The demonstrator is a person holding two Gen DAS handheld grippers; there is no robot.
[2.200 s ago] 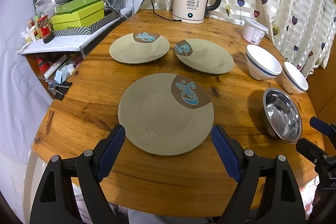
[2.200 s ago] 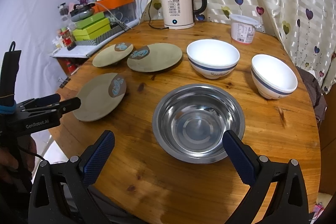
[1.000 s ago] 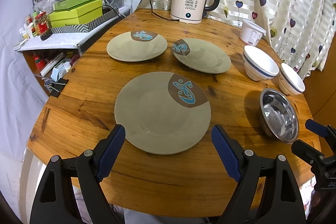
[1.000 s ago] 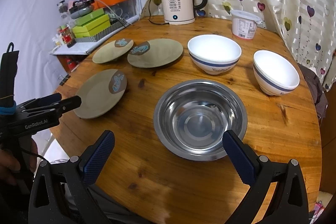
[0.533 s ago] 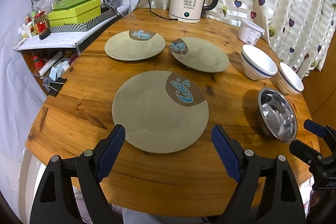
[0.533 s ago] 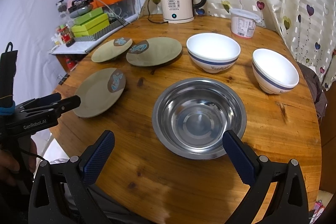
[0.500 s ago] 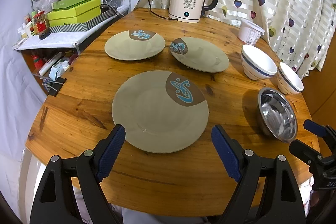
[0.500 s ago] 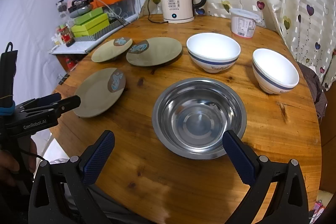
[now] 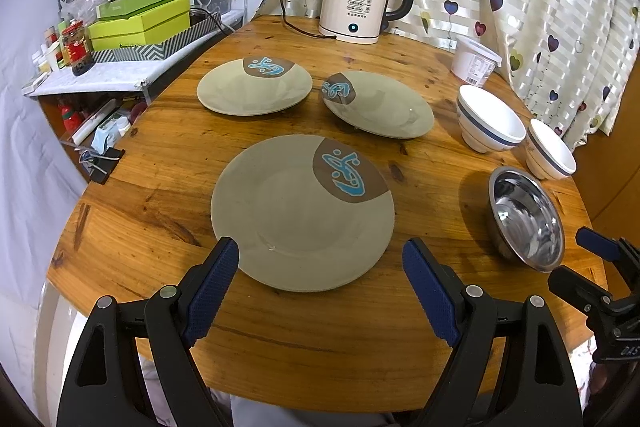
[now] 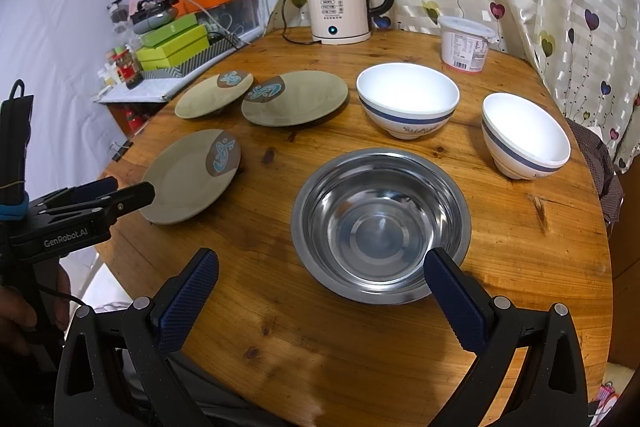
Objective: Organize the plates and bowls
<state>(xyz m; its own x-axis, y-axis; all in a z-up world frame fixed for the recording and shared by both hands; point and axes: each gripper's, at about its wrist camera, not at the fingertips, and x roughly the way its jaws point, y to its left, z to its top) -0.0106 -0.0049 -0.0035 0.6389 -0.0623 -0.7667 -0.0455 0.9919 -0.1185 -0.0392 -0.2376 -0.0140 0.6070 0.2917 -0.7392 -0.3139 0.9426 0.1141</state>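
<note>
Three olive plates with a brown and blue motif lie on the round wooden table (image 9: 160,219): a near plate (image 9: 296,223), a far left plate (image 9: 248,95) and a far right plate (image 9: 384,111). Two white bowls with blue bands (image 10: 404,95) (image 10: 524,139) and a steel bowl (image 10: 380,223) stand to the right. My left gripper (image 9: 320,279) is open and empty, its fingers either side of the near plate's front edge. My right gripper (image 10: 320,291) is open and empty, just in front of the steel bowl.
An electric kettle (image 9: 360,3) with its cord stands at the back of the table. A white lidded tub (image 10: 466,43) is at the back right. A cluttered shelf with green boxes (image 9: 140,23) lies to the left. A curtain hangs behind.
Both grippers stay open and empty. The left view has shifted slightly, with the near plate a little closer between the fingers. The right view is almost unchanged.
</note>
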